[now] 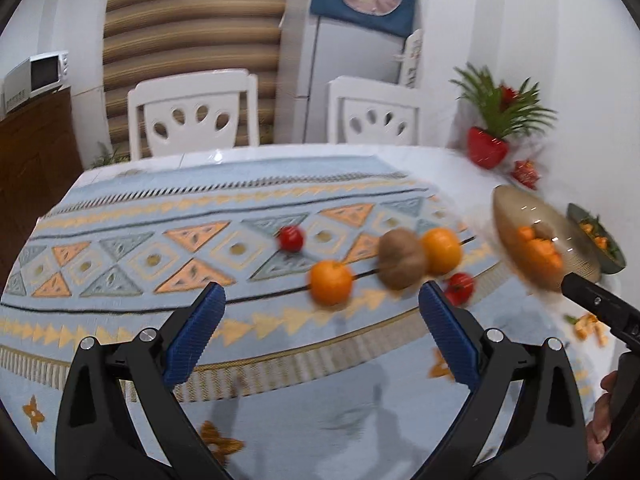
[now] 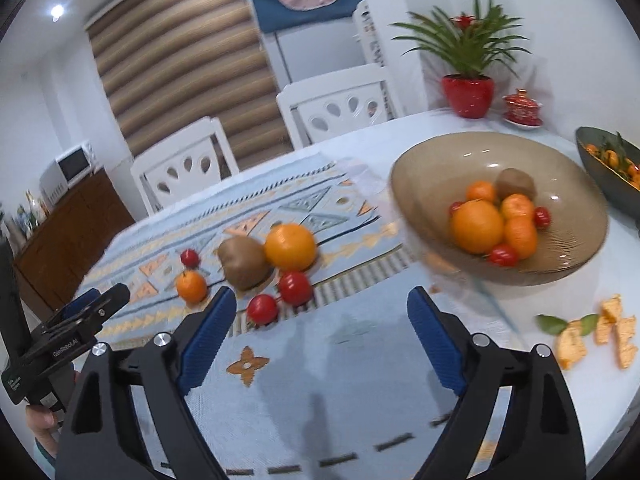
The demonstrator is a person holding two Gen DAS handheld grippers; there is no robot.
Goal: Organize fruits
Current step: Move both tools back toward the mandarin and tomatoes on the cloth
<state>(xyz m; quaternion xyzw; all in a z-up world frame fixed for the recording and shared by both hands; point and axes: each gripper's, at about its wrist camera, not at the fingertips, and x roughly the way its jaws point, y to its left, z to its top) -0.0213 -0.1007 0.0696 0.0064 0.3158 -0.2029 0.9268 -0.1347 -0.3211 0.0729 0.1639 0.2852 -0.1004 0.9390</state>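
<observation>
1. The loose fruits lie on the patterned cloth (image 2: 320, 380) just ahead of the right gripper (image 2: 322, 328) and slightly to its left: a kiwi (image 2: 243, 263) touching a large orange (image 2: 290, 247), two red cherry tomatoes (image 2: 295, 288) nearest the fingertips, a small mandarin (image 2: 191, 286) and a third small tomato (image 2: 189, 258) beyond it.
2. The kiwi's long axis runs roughly crosswise to the right gripper's fingers.
3. Right gripper: jaws spread wide, nothing between them.
4. Left gripper (image 1: 322, 312): jaws likewise spread and empty, with the mandarin (image 1: 331, 282) just ahead of its gap.
5. Ahead and to the right of the right gripper sits a brown glass bowl (image 2: 440, 168), holding oranges, mandarins, a kiwi and small tomatoes.
6. Further right, a dark bowl (image 2: 600, 168) holds mandarins with leaves.
7. Orange peel pieces (image 2: 616, 336) lie on the table right of the right gripper.
8. Beyond the table stand two white chairs (image 2: 184, 168), a red-potted plant (image 2: 468, 94), a striped blind and a microwave (image 2: 72, 166).
</observation>
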